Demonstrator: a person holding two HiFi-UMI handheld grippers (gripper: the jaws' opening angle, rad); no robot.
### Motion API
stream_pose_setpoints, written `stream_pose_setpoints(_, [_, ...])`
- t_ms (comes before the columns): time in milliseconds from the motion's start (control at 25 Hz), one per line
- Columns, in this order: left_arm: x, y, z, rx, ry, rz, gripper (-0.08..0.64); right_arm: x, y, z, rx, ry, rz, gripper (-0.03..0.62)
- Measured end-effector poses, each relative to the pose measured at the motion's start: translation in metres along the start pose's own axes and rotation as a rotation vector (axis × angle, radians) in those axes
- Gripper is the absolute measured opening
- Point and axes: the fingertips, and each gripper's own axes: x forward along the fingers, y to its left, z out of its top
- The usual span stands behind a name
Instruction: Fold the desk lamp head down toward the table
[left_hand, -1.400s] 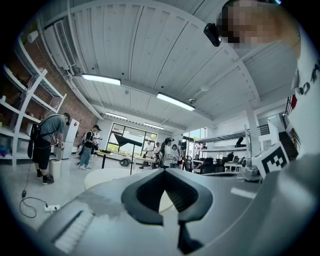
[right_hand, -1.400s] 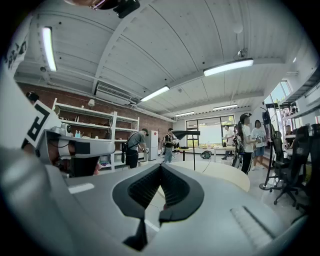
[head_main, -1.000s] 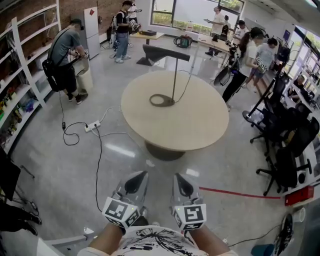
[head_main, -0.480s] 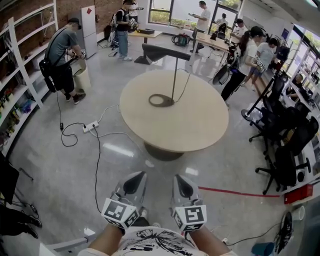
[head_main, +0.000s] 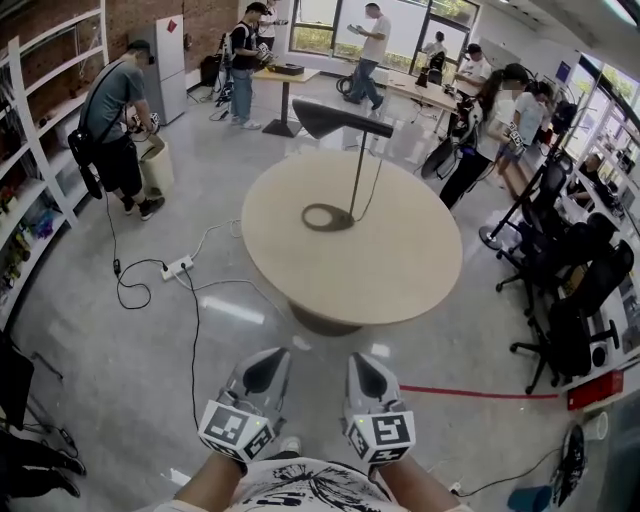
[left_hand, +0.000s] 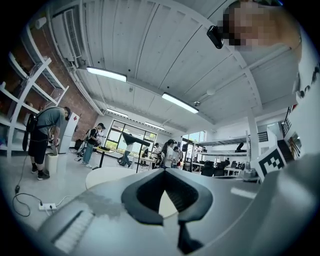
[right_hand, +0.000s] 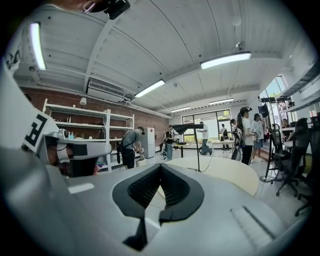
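Observation:
The desk lamp stands on a round beige table (head_main: 400, 270) some way ahead of me. Its ring base (head_main: 322, 217) lies on the tabletop, a thin pole (head_main: 358, 170) rises from it, and the dark flat head (head_main: 340, 118) sits level on top. Both grippers are held low and close to my body, far short of the table. My left gripper (head_main: 270, 356) and right gripper (head_main: 362, 358) are shut with nothing between their jaws. The lamp head (left_hand: 133, 139) shows small in the left gripper view. In the right gripper view the lamp head (right_hand: 186, 128) stands over the table (right_hand: 230, 172).
A power strip (head_main: 178, 266) and black cables trail on the floor left of the table. Shelves (head_main: 40, 150) line the left wall. Black office chairs (head_main: 575, 300) crowd the right. A red line (head_main: 470, 392) marks the floor. Several people stand around the room's far side.
The view has crept a little toward the table. A person at the back has walked left. Both grippers stay shut in the same place, and the lamp has not moved.

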Motion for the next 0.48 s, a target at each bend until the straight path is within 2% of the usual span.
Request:
stream_pose_setpoints(160, [0.003, 0.026, 0.000, -0.006, 0.008, 0.001, 0.002, 0.023, 0.004, -0.004, -0.016, 0.004, -0.004, 0.008])
stream_pose_setpoints(480, [0.026, 0.060, -0.007, -0.007, 0.025, 0.037, 0.002, 0.064, -0.015, -0.009, -0.005, 0.023, -0.001, 0.008])
